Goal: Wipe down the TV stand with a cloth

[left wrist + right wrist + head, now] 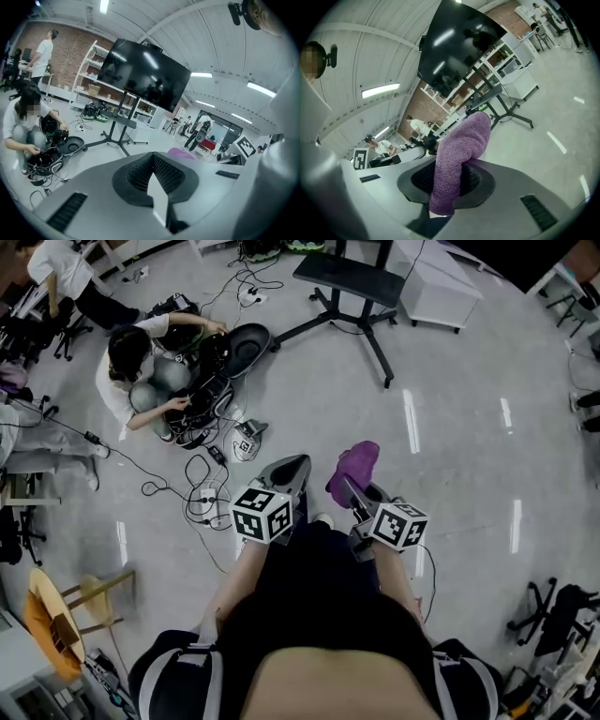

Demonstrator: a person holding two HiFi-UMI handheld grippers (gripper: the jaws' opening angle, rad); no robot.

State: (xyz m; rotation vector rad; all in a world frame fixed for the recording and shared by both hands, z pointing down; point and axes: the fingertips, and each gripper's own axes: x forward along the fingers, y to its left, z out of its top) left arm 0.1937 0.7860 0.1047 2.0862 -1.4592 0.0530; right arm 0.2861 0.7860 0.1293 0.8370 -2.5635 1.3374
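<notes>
The TV stand (pixel 349 277) is on the floor ahead of me, a black shelf on splayed legs. In the left gripper view it carries a large dark screen (pixel 143 75), which also fills the top of the right gripper view (pixel 457 42). A purple cloth (pixel 354 468) hangs from my right gripper (pixel 349 486), which is shut on it; the cloth (pixel 461 150) drapes over the jaws. My left gripper (pixel 291 465) is beside it, its jaws together with nothing between them (pixel 154 176). Both grippers are held at waist height, well short of the stand.
A person (pixel 141 371) crouches on the floor at the left among cables (pixel 202 488) and black gear. A white cabinet (pixel 436 282) stands to the right of the stand. A wooden stool (pixel 56 615) is at the lower left, and a black chair (pixel 553 615) at the lower right.
</notes>
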